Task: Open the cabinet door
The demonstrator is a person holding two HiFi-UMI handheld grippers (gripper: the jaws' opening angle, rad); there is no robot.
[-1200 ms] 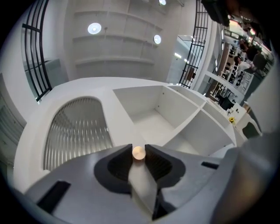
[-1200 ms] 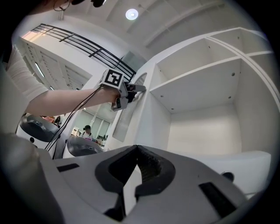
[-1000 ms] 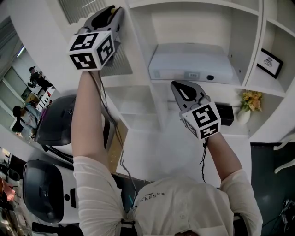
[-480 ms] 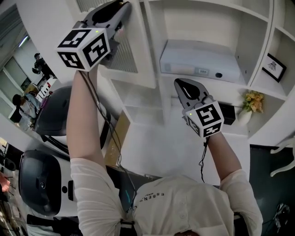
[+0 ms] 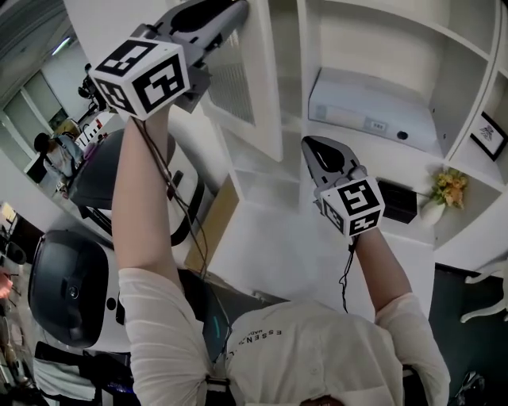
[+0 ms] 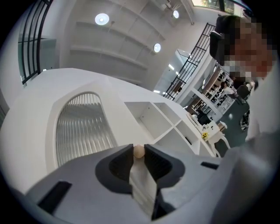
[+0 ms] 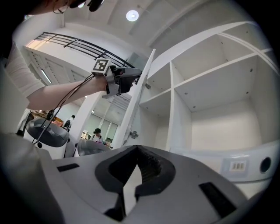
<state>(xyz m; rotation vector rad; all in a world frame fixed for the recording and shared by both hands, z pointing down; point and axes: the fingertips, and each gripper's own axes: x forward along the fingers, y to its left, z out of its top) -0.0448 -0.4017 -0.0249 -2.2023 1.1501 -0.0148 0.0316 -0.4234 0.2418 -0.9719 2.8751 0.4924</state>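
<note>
The white shelf unit (image 5: 381, 36) fills the right. Its cabinet door (image 5: 238, 83), with a ribbed panel, stands partly swung out at upper left. The left hand-held gripper (image 5: 235, 8) is clamped on the door's small round knob (image 6: 138, 151). The right hand-held gripper (image 7: 137, 148) hovers before the shelves, jaws together and seemingly empty. The door is mid-swing. Next, I'd judge, comes a steady pull along its arc without slipping off the knob.
</note>
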